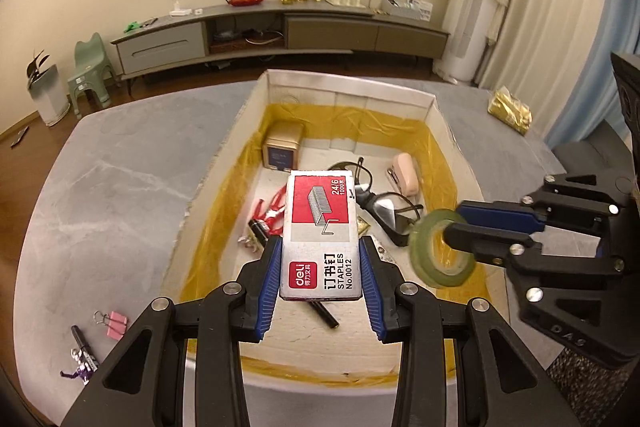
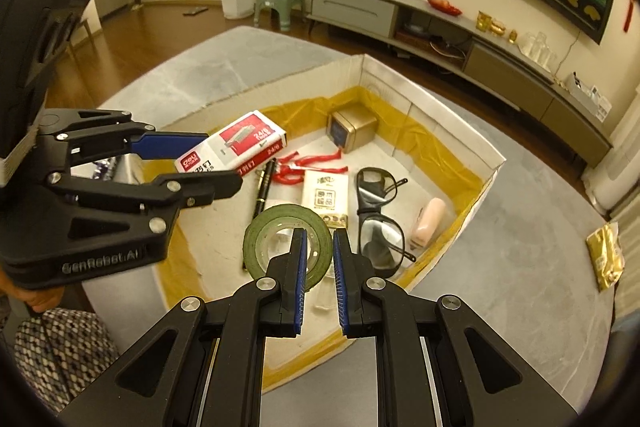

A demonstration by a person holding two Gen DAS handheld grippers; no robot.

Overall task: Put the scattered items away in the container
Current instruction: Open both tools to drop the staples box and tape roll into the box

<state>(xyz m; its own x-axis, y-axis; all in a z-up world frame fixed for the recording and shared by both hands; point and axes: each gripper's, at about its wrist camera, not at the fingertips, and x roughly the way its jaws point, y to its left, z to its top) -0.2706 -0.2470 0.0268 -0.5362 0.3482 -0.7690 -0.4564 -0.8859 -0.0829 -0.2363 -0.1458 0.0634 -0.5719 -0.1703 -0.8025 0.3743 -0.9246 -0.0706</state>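
Drop-off step, both loads hanging over the open container (image 1: 430, 115). Left gripper (image 1: 320, 267) is clamped on the staples box (image 1: 320, 231), pads on its two long sides, box sticking out ahead of the fingertips above the container floor. Right gripper (image 2: 319, 259) pinches the rim of the green tape roll (image 2: 280, 231), one finger through the hole; jaws nearly closed on it. Next move, as I judge: lower both, open the jaws, avoid landing on the glasses (image 2: 376, 215) ahead-right of the right gripper. Box reads "deli", "STAPLES No.0012", "24/6", "1000". Left gripper's body reads "GenRobot.AI". Pink binder clip (image 1: 116, 323) outside, left of the left gripper, not yet tidied.
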